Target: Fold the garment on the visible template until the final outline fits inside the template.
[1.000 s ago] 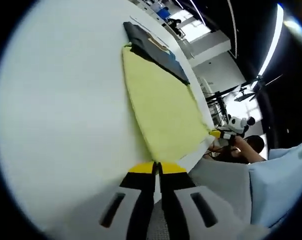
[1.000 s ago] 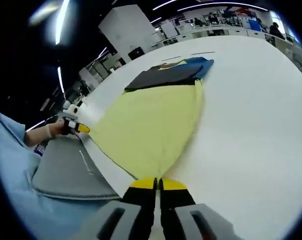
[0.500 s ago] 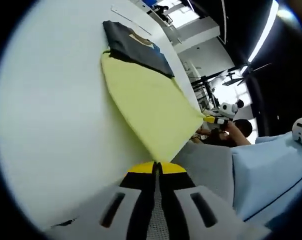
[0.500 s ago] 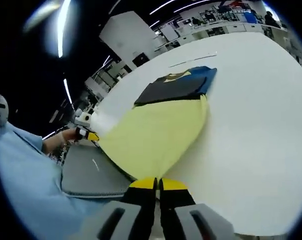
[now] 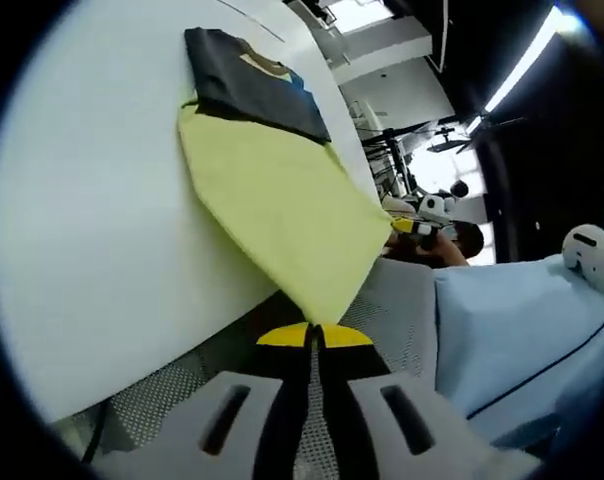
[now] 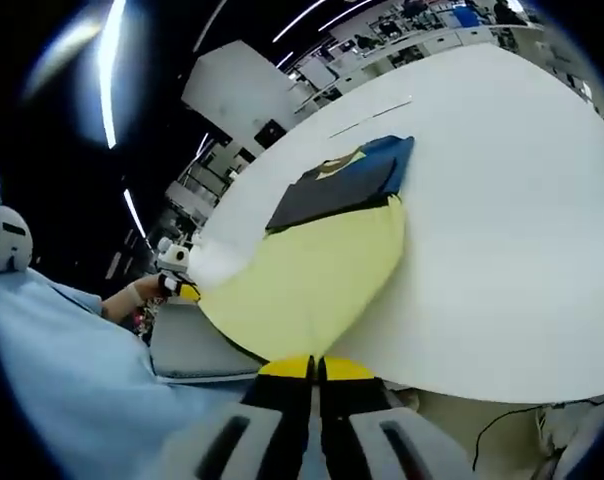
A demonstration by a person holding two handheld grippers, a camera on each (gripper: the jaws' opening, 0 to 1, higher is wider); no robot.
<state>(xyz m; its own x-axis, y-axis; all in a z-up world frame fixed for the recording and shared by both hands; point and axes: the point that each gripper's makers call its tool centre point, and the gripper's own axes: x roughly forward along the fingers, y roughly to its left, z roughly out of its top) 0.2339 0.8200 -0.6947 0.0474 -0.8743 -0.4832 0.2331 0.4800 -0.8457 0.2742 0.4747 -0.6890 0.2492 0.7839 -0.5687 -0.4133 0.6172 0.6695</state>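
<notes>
Left hand-held gripper (image 5: 314, 335) is pinching one near corner of the yellow garment (image 5: 282, 205), its yellow-tipped jaws pressed together on the cloth at 6 o'clock in the left gripper view. Right hand-held gripper (image 6: 315, 366) is gripping the other near corner the same way, jaws closed on the fabric at 6 o'clock in the right gripper view; it is also appearing small at 3 o'clock in the left gripper view, in the person's hand (image 5: 429, 243). The garment is lying flat on the white table (image 5: 92, 200), its long axis running from the jaws toward 11 o'clock, its far end touching a dark folded shirt (image 5: 247, 95) with blue beneath. No readable writing is showing. Compared with a second ago, both cameras are sitting further back past the table edge, so grey mesh chair (image 5: 392, 310) and pale blue sleeve (image 6: 62, 370) are taking more of the views, and the garment's near edge is now hanging beyond the table.
</notes>
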